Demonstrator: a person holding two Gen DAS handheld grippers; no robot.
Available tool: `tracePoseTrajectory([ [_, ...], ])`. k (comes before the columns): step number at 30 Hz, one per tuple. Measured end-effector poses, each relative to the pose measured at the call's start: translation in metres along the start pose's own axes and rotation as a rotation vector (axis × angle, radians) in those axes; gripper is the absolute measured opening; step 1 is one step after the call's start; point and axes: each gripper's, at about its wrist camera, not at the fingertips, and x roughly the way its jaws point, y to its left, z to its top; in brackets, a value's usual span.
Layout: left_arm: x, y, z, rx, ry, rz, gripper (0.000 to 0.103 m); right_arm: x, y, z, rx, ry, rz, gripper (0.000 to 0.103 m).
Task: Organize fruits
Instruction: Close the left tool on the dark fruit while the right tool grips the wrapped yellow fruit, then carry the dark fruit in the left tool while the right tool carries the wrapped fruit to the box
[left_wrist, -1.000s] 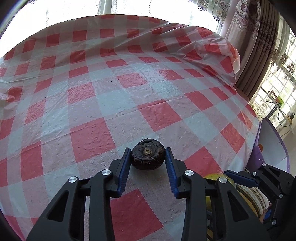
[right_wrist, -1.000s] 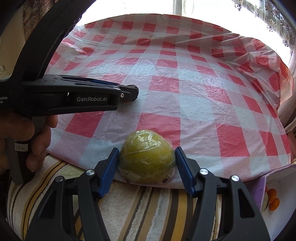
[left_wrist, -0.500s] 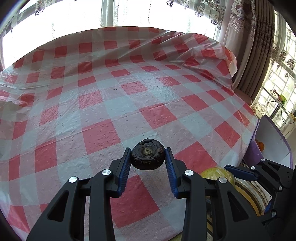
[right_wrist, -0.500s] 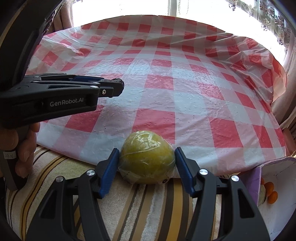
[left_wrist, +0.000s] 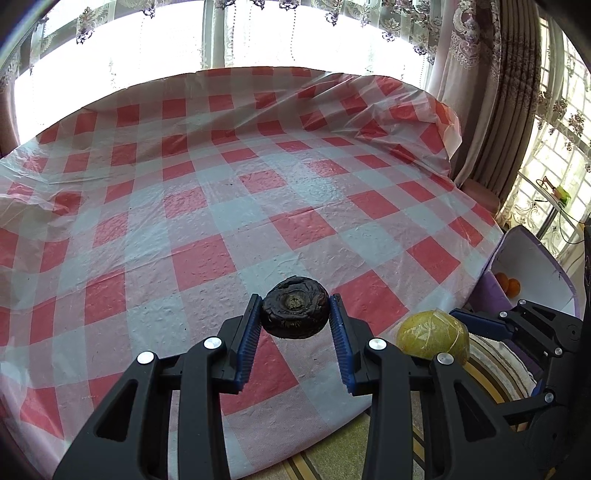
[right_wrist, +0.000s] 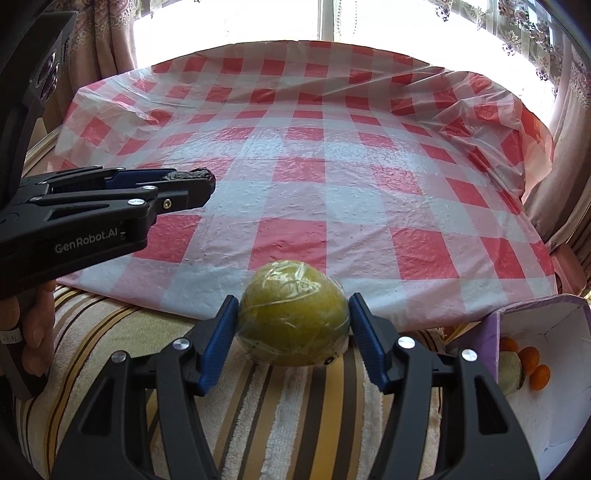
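My left gripper is shut on a dark, wrinkled round fruit and holds it in the air above the near edge of the red-and-white checked tablecloth. My right gripper is shut on a yellow-green fruit wrapped in clear film, held above a striped towel. That wrapped fruit and the right gripper show at the right of the left wrist view. The left gripper with the dark fruit shows at the left of the right wrist view.
A purple-and-white box stands at the lower right and holds small oranges and a pale green fruit. It also shows in the left wrist view. A striped towel lies under the right gripper. Curtains and windows stand behind the table.
Both grippers have risen and drawn back from the table with their fruits still held. More of the window, the towel and the box has come into view.
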Motion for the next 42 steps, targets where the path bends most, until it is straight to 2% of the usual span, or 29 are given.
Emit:
tracePoseTrajectory([
  [17, -0.018, -0.04, -0.006, 0.081, 0.002, -0.005, 0.035, -0.036, -0.045, -0.012, 0.084, -0.036, -0.046, 0.061],
  [36, -0.02, -0.119, -0.009, 0.223, 0.026, -0.072, 0.035, -0.08, -0.116, -0.048, 0.195, -0.062, -0.147, 0.061],
  [42, -0.02, -0.147, -0.009, 0.258, 0.034, -0.116, 0.035, -0.092, -0.143, -0.063, 0.24, -0.064, -0.19, 0.061],
])
